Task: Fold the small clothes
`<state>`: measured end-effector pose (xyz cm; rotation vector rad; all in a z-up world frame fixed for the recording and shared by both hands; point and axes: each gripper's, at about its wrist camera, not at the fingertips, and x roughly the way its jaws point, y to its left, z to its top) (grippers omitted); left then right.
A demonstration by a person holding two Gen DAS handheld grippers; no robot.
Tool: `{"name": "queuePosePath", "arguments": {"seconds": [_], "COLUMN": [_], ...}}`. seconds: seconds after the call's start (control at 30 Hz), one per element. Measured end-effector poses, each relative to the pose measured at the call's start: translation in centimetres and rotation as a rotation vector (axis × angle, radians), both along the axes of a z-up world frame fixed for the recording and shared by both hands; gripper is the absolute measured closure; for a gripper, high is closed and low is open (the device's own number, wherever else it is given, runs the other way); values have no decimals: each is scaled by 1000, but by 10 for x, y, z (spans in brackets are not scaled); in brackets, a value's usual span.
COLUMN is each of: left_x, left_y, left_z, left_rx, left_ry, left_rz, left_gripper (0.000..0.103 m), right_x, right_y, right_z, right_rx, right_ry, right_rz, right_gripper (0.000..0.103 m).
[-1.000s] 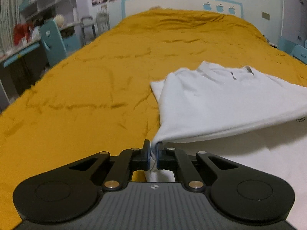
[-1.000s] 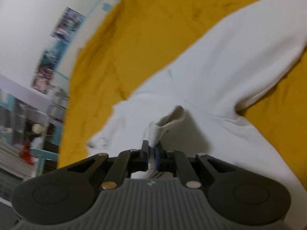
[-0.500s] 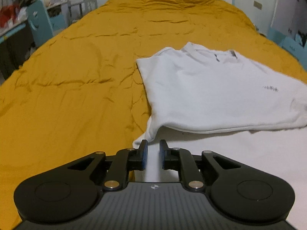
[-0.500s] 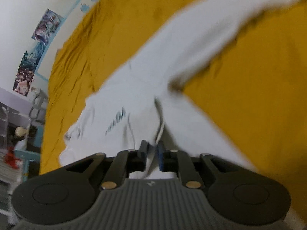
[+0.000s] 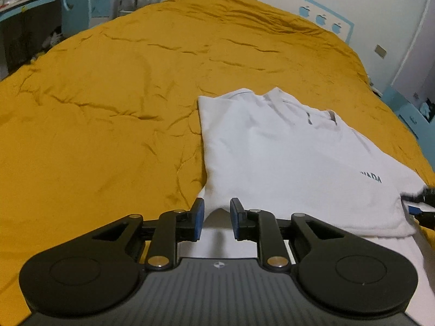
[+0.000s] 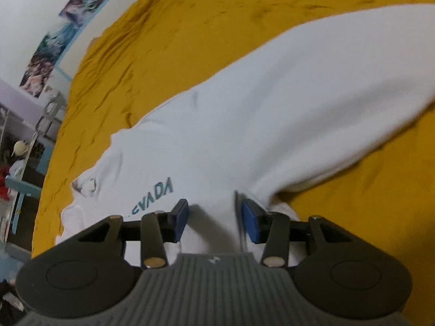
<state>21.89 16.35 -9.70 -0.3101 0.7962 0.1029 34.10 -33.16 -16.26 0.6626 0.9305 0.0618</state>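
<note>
White T-shirt (image 5: pixel 285 163) lies on the bed w/ mustard-yellow cover (image 5: pixel 108 103), folded over on itself; collar toward the far end in the left wrist view, dark lettering (image 6: pixel 153 194) showing on the top layer. Left tool (image 5: pixel 216 218) sits at the near left corner of the fold, jaws have just been opening: blue pads (image 5: pixel 199 218) parted, a point of shirt edge between them but not pinched, so released. Right tool (image 6: pixel 214 221) is at the shirt's other side, just below the lettering; its jaws were closing in the last moment per the gap, yet frames show pads (image 6: pixel 250 224) well apart, a raised ridge of cloth between them, touching the right pad only, not clamped. One sleeve (image 6: pixel 353 103) stretches out to the upper right across the cover. In the left wrist view the right tool's tip (image 5: pixel 424 206) shows at the far right edge by the hem. Posters (image 6: pixel 62 30) on wall, blurred.
</note>
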Motion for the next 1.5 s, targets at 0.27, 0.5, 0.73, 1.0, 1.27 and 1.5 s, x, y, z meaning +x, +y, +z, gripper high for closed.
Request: {"name": "queuePosePath", "arguments": {"seconds": [0.27,0.5,0.73,1.0,1.27,1.5], "left_x": [13,59,109,83,52,59], "left_y": [1,34,50,-5,-93,-167], "left_z": [2,-4,-26,-3,19,-3], "left_rx": [-26,-134,-208,-248,-333,-422], "left_ry": [-48,-86,-62,-70,-52,1], "left_rz": [57,111,175,-10,-234,-338], "left_gripper": [77,69,69,69,53,53], "right_x": [-32,-26,-32,-95,-156,-163], "right_y": [-30,-38,-37,-118,-235,-312], "right_z": [35,7,16,62,69,26], "right_rx": [-71,-14,-65,-121,-172,15], "right_ry": [-124,-49,-52,-170,-185,-128], "right_rz": [-98,-93,-91,-269,-630,-856], "right_gripper": [103,101,95,72,43,44]}}
